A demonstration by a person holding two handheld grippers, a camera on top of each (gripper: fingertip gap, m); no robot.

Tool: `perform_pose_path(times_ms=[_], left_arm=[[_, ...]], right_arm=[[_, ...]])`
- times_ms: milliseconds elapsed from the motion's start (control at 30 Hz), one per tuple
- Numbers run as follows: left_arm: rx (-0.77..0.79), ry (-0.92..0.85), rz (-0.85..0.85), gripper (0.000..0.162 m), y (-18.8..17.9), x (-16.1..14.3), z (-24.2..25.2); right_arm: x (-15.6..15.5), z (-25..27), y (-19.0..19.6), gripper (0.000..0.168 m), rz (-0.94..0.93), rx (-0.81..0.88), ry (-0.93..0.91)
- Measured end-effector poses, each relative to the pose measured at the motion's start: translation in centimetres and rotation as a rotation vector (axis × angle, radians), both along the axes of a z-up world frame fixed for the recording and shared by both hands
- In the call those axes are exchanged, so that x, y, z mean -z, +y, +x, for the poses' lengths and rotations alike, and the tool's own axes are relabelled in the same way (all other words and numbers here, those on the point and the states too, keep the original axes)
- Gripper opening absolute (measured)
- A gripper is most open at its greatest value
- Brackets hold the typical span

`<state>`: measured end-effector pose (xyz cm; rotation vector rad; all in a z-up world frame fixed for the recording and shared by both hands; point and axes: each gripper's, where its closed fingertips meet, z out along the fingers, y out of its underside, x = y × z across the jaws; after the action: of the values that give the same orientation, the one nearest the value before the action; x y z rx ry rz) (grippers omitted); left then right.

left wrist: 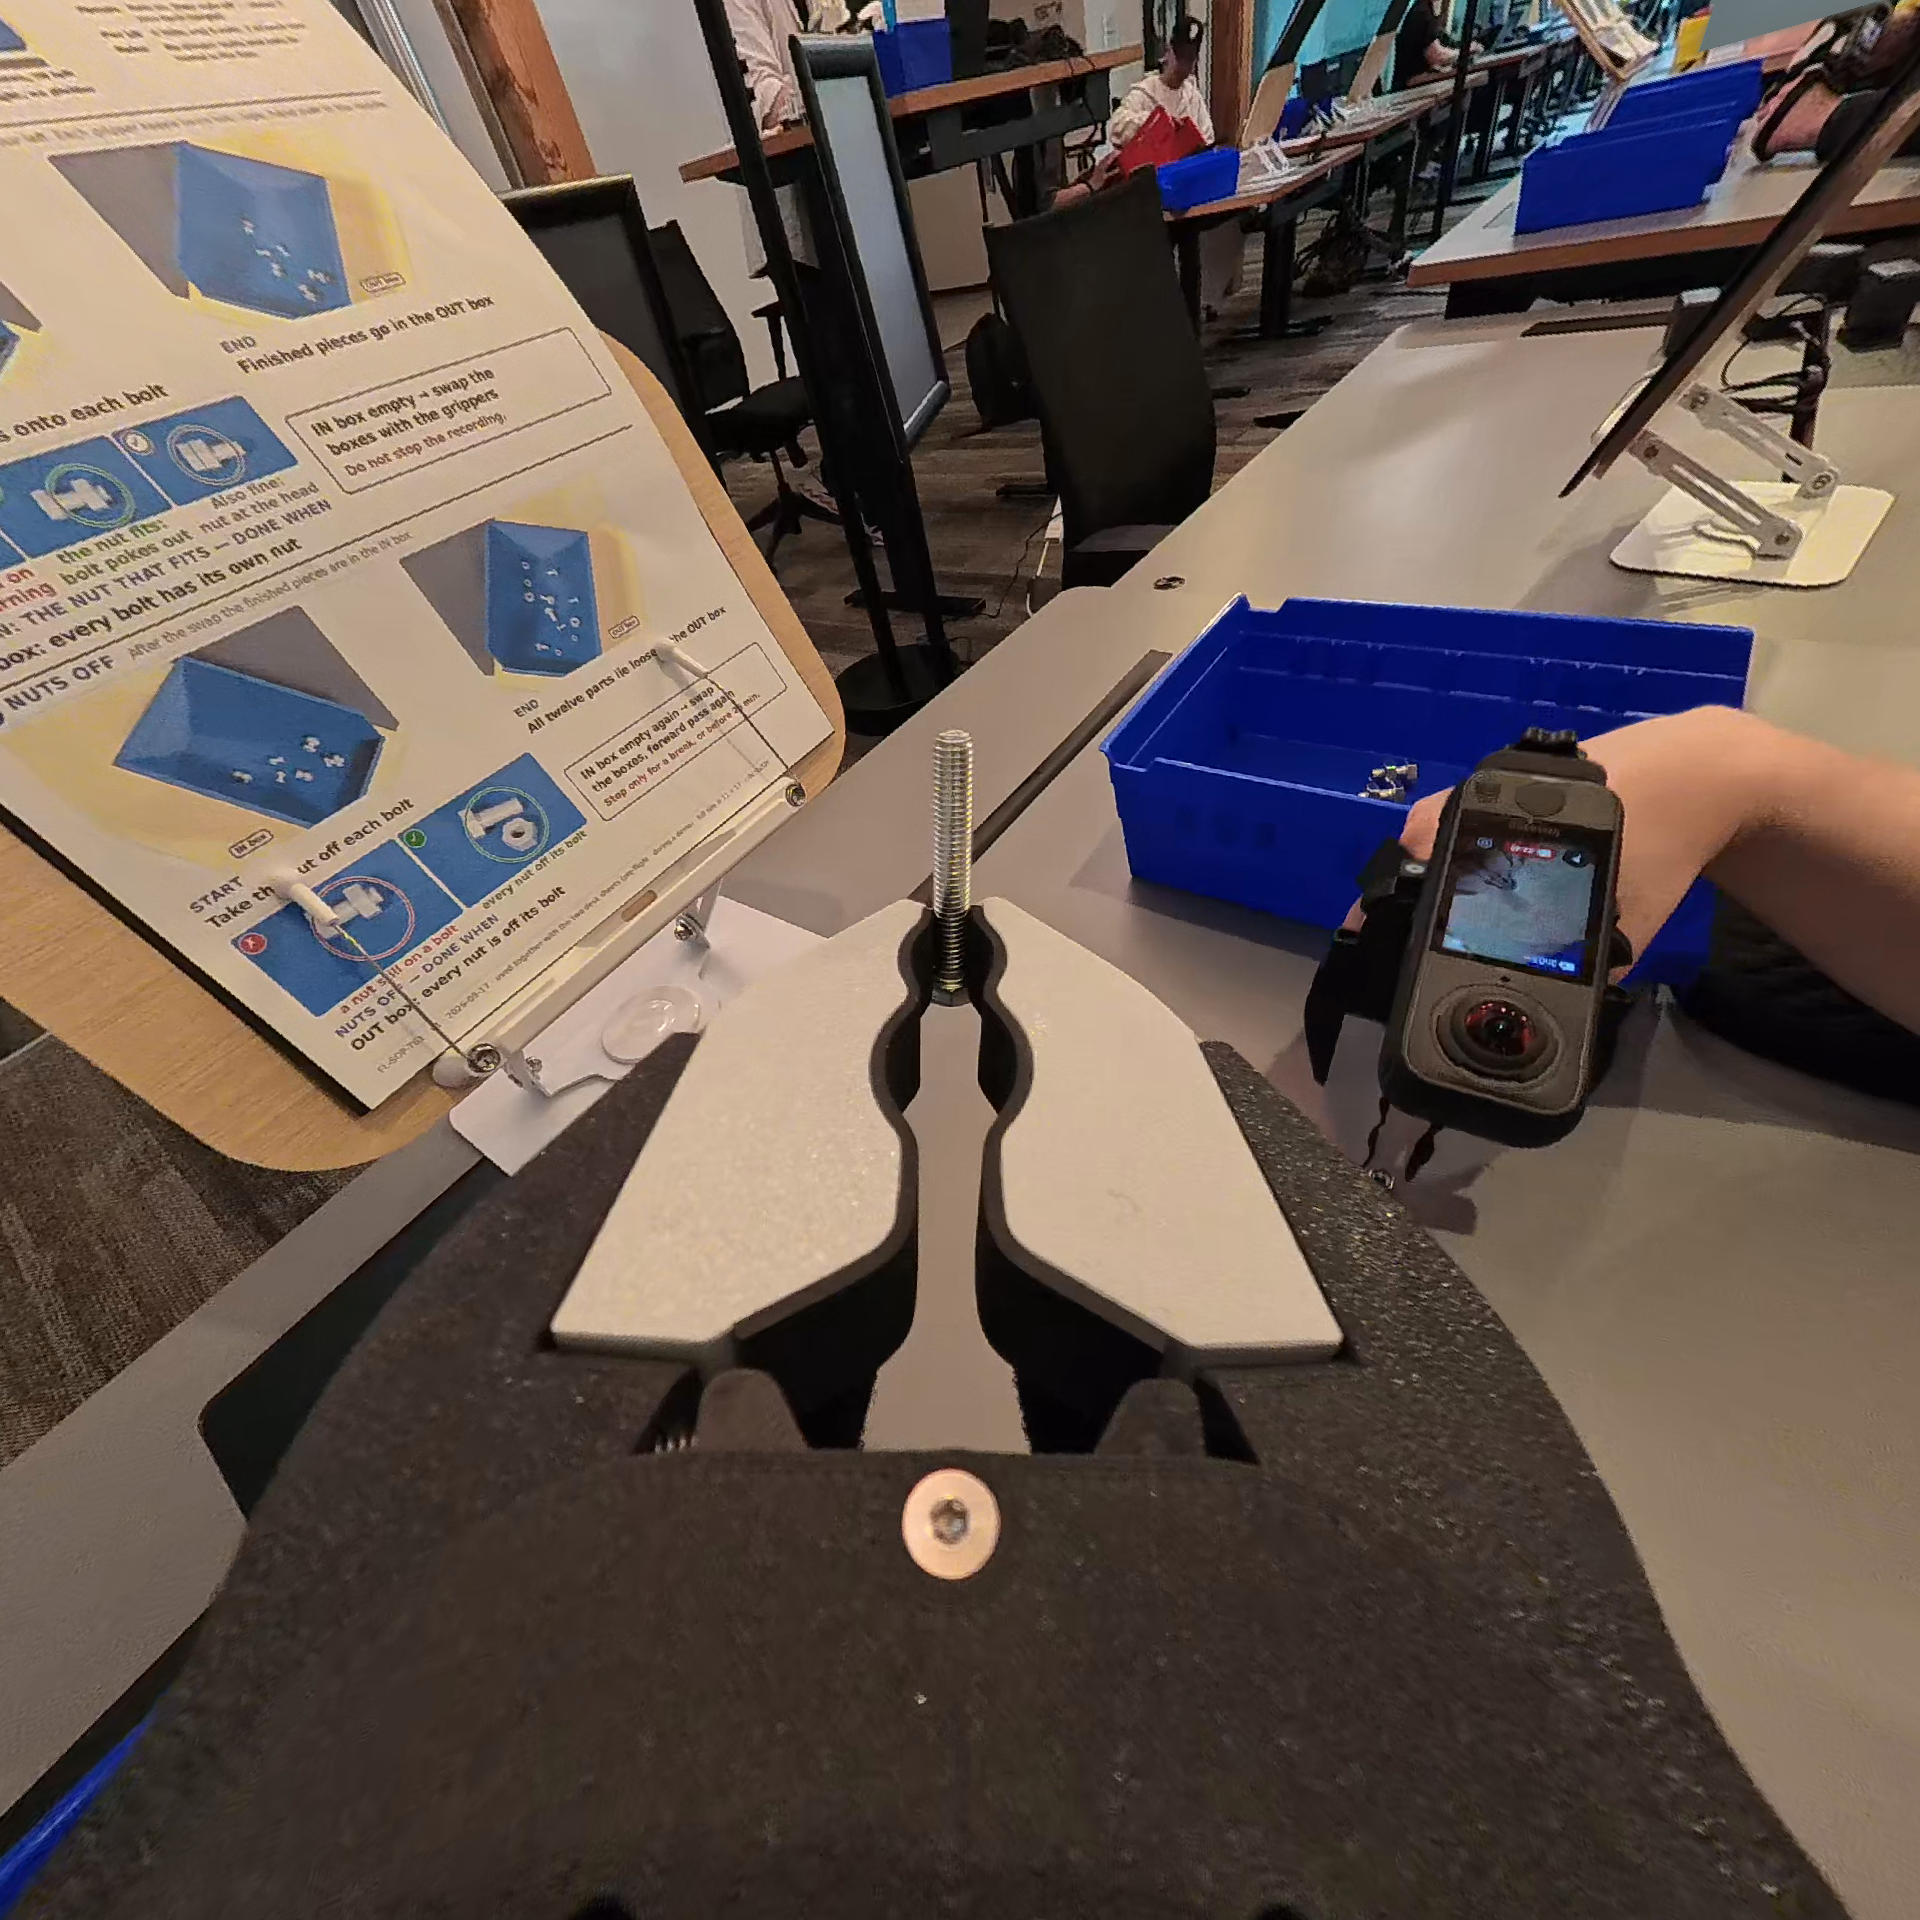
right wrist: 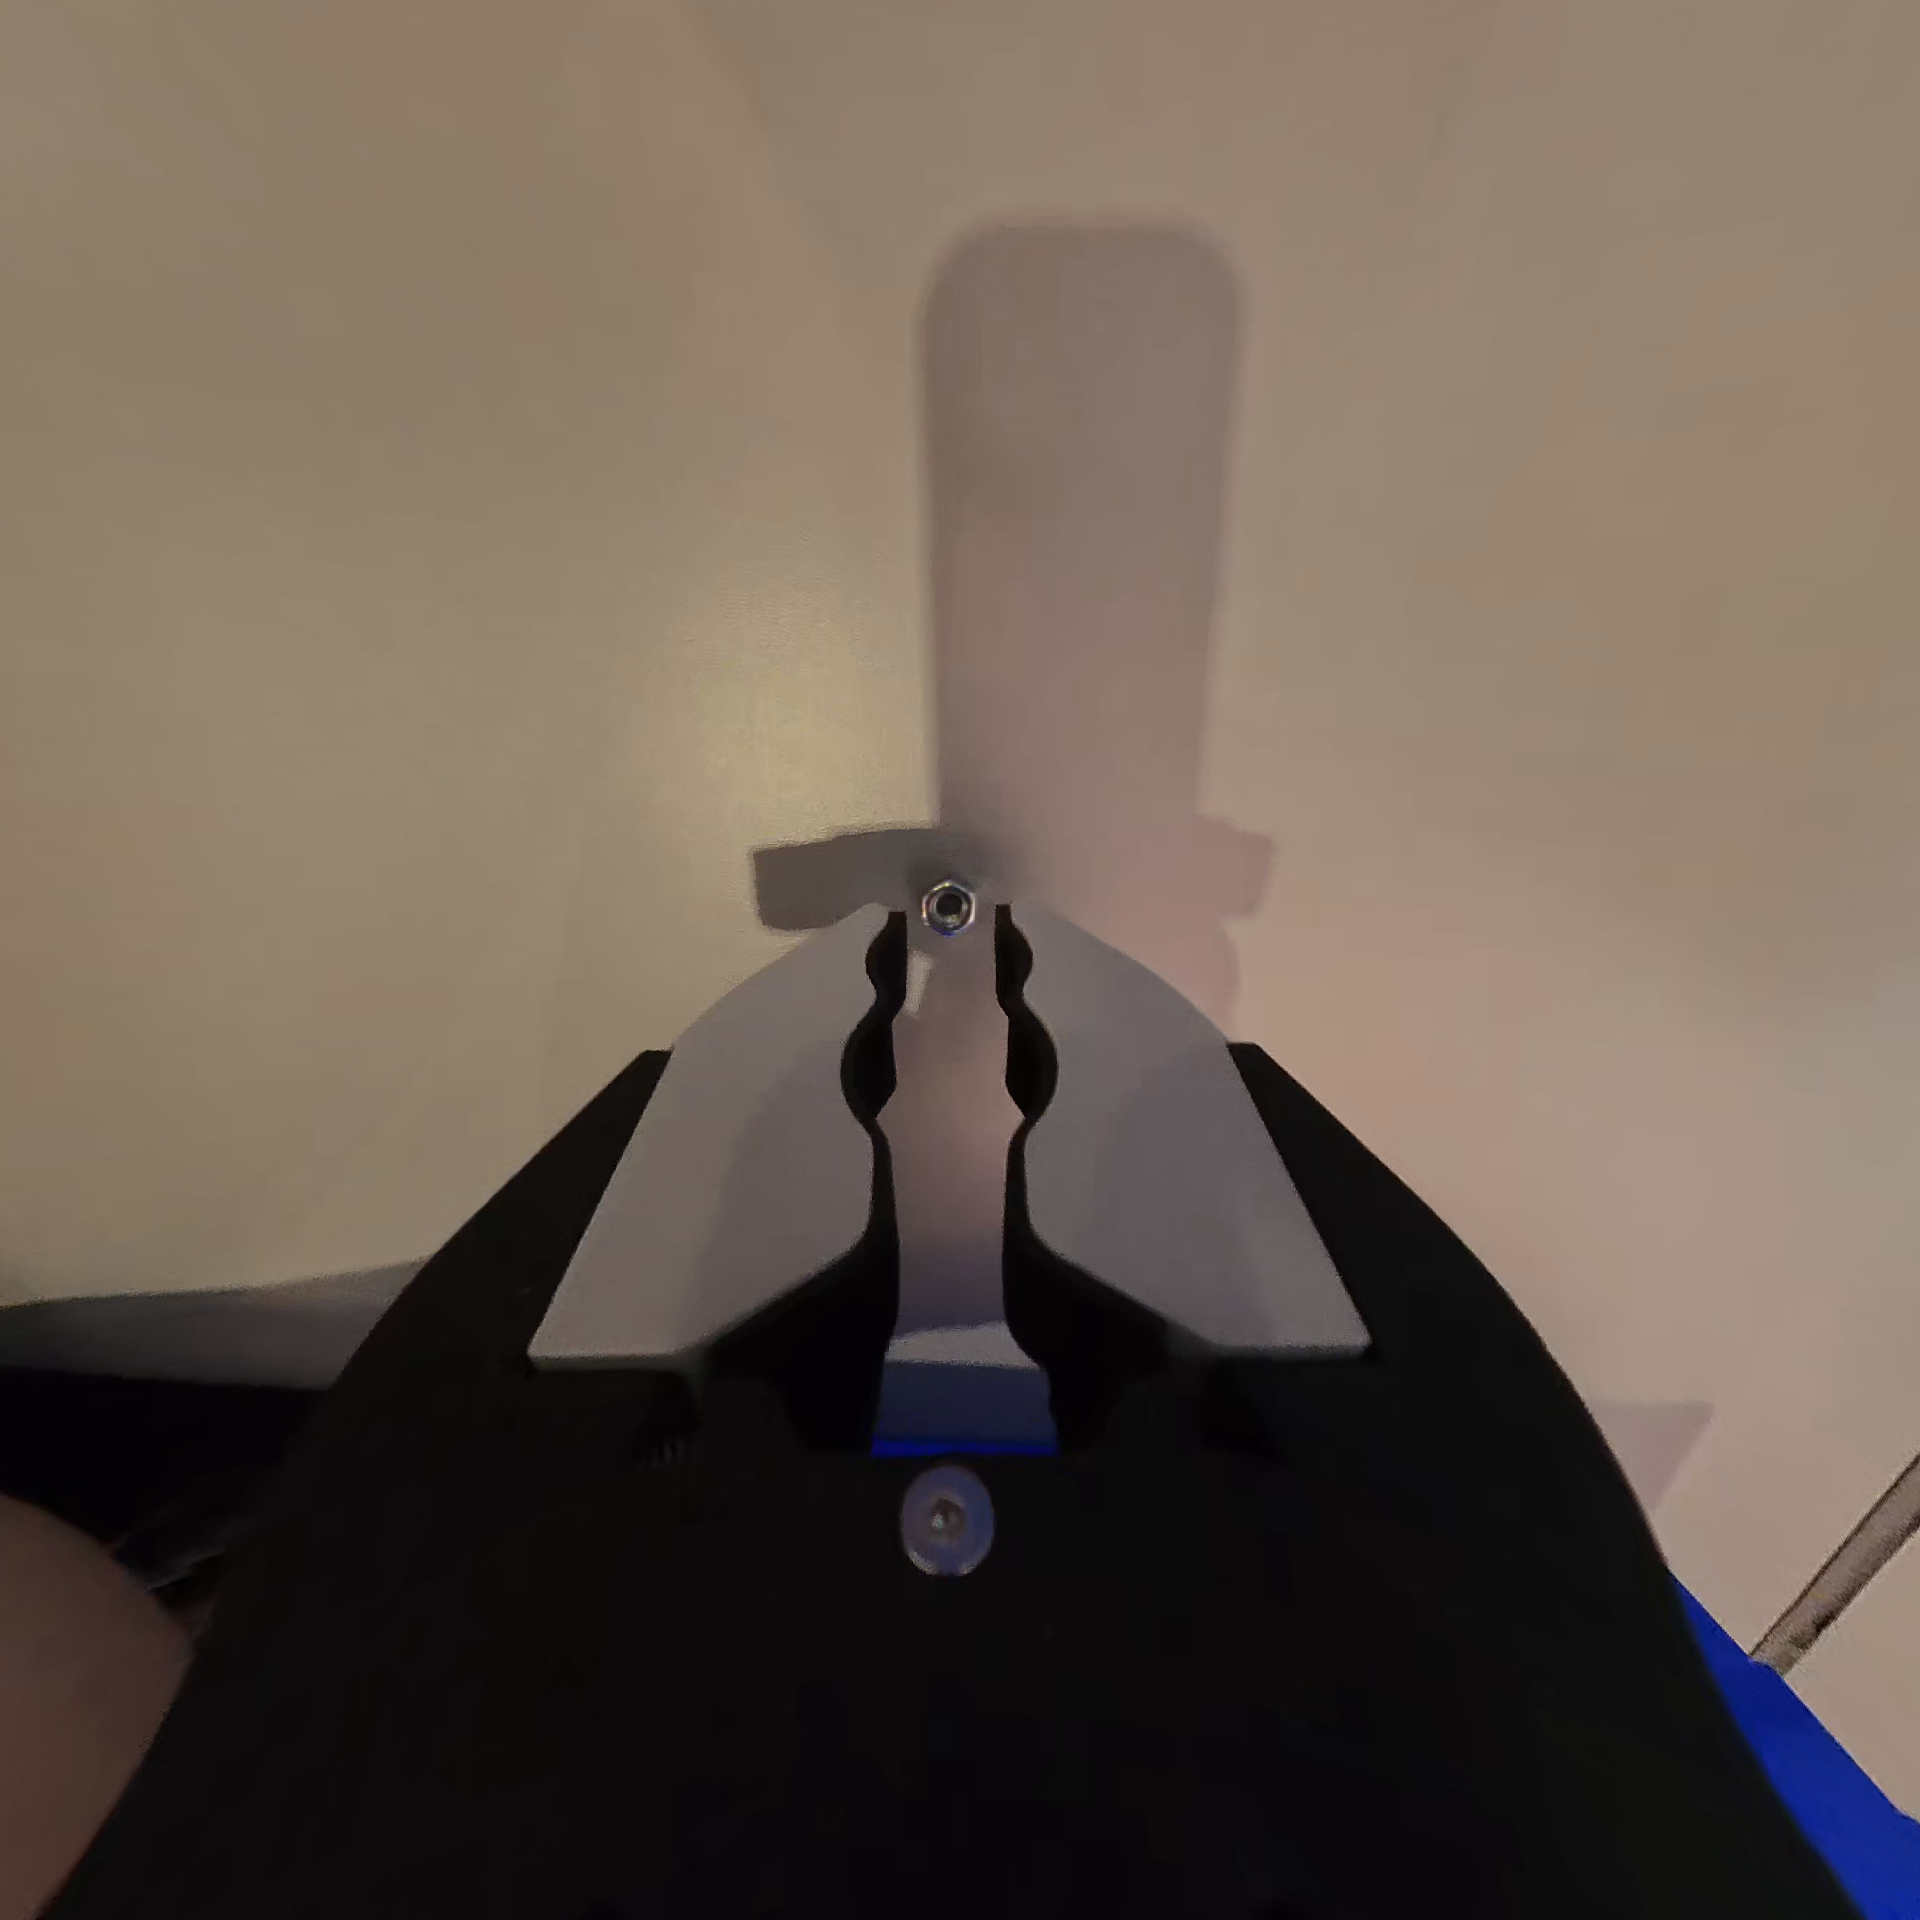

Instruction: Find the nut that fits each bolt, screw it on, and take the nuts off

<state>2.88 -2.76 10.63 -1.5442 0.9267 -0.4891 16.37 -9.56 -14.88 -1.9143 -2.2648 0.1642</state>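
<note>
My left gripper (left wrist: 951,925) is shut on a silver bolt (left wrist: 952,821). It grips the bolt near the head, and the threaded shaft sticks out past the fingertips. My right gripper (right wrist: 948,920) points straight down at the grey table (right wrist: 416,623). Its jaws are slightly apart. A small silver nut (right wrist: 945,907) lies flat on the table between the fingertips, with a thin gap on each side. In the left wrist view, the right gripper (left wrist: 1403,1153) is to the right, held by a hand, with its tips at the tabletop.
A blue bin (left wrist: 1226,727) stands behind the right gripper and holds a few metal parts (left wrist: 1390,781). Its corner shows in the right wrist view (right wrist: 1787,1766). An instruction board (left wrist: 416,540) leans on a stand at left. A tablet stand (left wrist: 1756,520) is at the far right. The gap from one gripper's tips to the other's is roughly 30 centimetres.
</note>
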Motion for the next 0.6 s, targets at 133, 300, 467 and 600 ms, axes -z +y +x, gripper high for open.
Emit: perform_pose_path(times_ms=[133,300,467,600], left_arm=[[0.006,-0.004,-0.007,0.005,0.02,0.07,0.01],[0.004,-0.002,-0.015,0.005,0.22,0.32,0.12],[0.010,0.007,-0.015,0.005,0.02,0.43,0.36],[0.022,0.009,-0.009,0.005,-0.34,0.25,0.54]], right_arm=[[0.31,-0.24,-0.05,0.018,0.001,-0.010,-0.006],[0.94,-0.08,0.11,0.017,-0.002,-0.009,-0.034],[1.03,-0.02,0.05,0.015,-0.006,-0.002,-0.043],[1.04,0.10,0.13,0.016,-0.009,0.015,-0.048]])
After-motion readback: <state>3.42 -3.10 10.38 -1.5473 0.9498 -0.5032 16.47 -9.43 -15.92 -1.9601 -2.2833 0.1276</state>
